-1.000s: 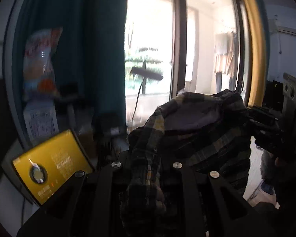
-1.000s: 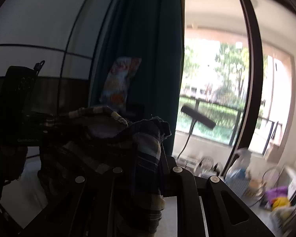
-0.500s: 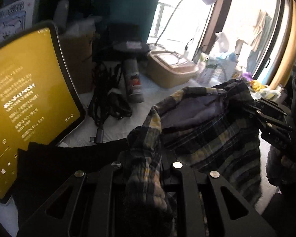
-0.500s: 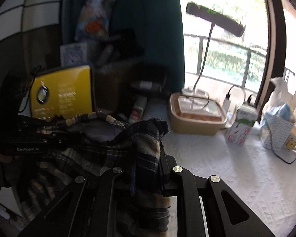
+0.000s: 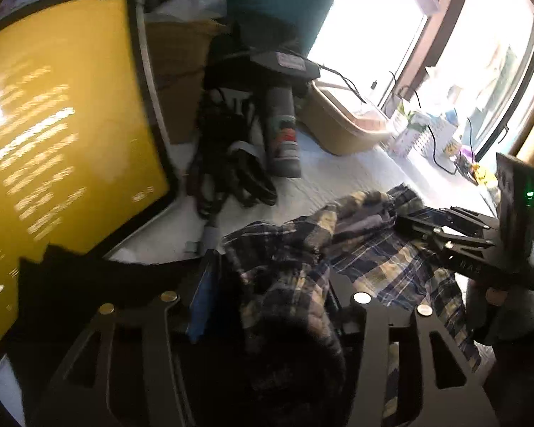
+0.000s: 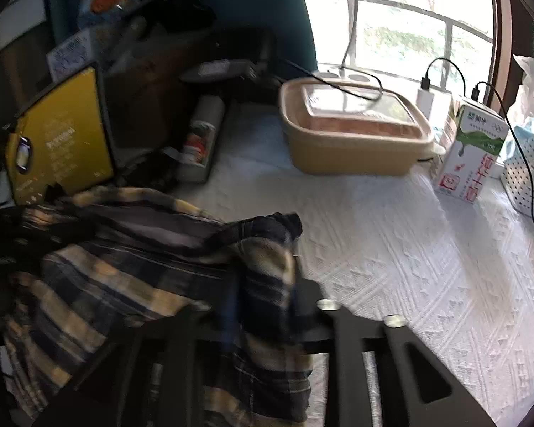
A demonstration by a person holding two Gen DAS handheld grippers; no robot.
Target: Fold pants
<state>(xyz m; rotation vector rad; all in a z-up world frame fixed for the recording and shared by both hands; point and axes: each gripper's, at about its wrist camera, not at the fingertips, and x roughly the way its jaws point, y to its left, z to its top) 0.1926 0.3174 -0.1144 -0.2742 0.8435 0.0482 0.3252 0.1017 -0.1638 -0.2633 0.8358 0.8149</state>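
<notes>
The plaid pants (image 5: pixel 384 263) hang bunched between my two grippers, low over the white tablecloth (image 6: pixel 409 249). In the left wrist view my left gripper (image 5: pixel 272 270) has its jaws opening; a wad of plaid cloth still lies in the gap, loose from the blue pad (image 5: pixel 203 295). To the right, a hand holds my right gripper (image 5: pixel 413 227) at the other end of the waistband. In the right wrist view the right gripper (image 6: pixel 267 284) is opening too, with a fold of the pants (image 6: pixel 124 284) draped between its fingers. The pants' lower part is hidden.
A tablet with a yellow screen (image 5: pixel 53 142) leans close on the left. Behind the pants lie a spray can (image 5: pixel 283 135) and tangled black cables (image 5: pixel 228 170). A tan lidded container (image 6: pixel 352 135), a milk carton (image 6: pixel 470 156) and a white basket (image 6: pixel 527 174) stand along the window.
Both grippers came down from facing the window to just over the table, carrying the pants along. Both pairs of jaws have spread apart around the cloth.
</notes>
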